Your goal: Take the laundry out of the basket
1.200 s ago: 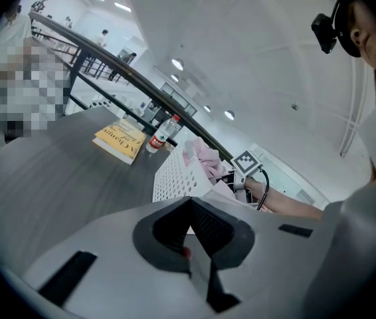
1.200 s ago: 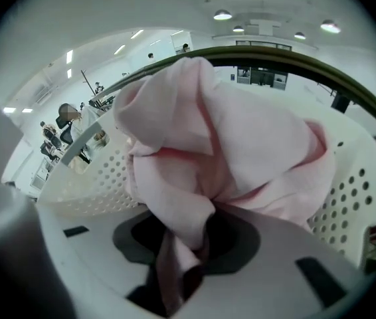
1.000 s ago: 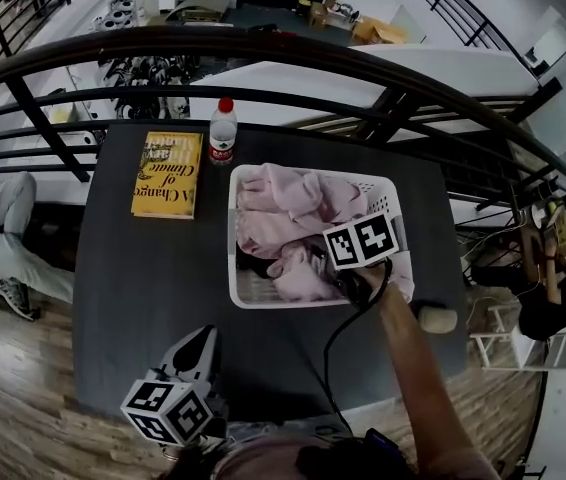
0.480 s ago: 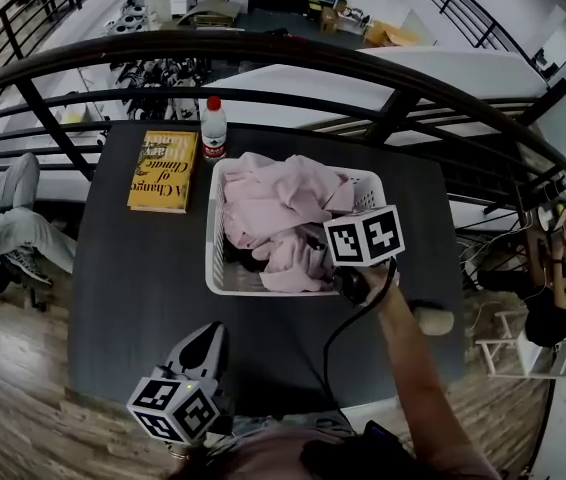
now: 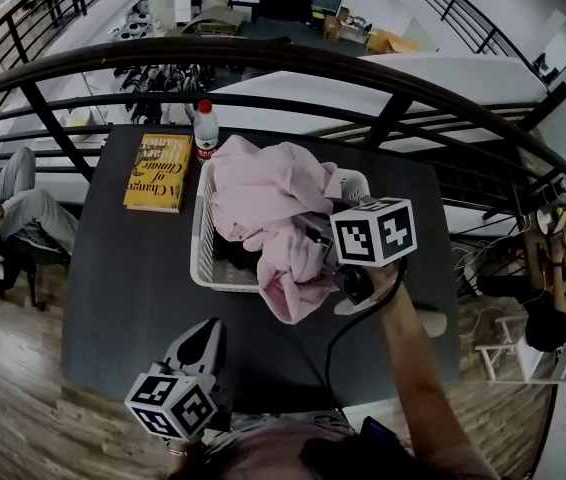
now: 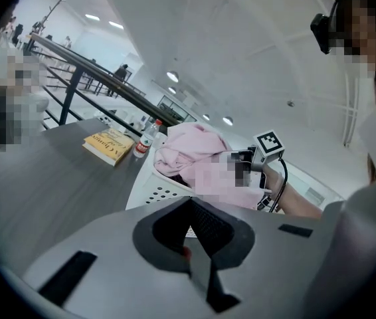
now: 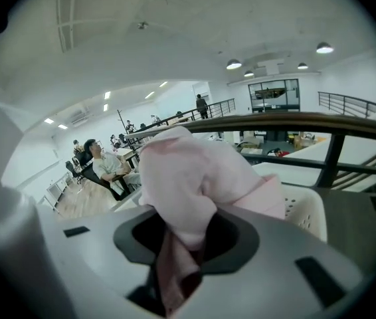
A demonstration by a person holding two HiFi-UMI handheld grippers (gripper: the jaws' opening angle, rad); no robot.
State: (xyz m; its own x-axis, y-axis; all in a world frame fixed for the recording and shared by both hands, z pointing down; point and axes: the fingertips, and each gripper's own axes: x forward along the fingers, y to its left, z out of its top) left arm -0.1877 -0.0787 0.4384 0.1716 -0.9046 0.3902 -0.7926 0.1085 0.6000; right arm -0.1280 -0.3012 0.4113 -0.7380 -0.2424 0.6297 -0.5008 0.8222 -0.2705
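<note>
Right gripper view shows the right gripper [image 7: 175, 254] pinching a fold of the pink garment [image 7: 194, 171]. The cloth is bunched between the closed jaws and a tail of it hangs below them, so the hold looks deep enough to trust. From the head view, most of the garment is heaped above the white laundry basket [image 5: 201, 258], with one lobe draped over the near rim toward the dark table [image 5: 123, 278]. Something dark lies under it in the basket, and I cannot tell what. The lift probably needs to go straight up until the trailing cloth clears the rim, because a sideways pull now could snag it and drag or tip the light plastic basket. The left gripper [image 5: 200, 346] hangs over the near table edge, jaws pressed together on nothing and well apart from the basket. It could steady the rim or gather the hanging lobe. The bare tabletop beside the basket looks the best landing spot, away from the yellow book [image 5: 156, 171] and water bottle [image 5: 204, 131].
</note>
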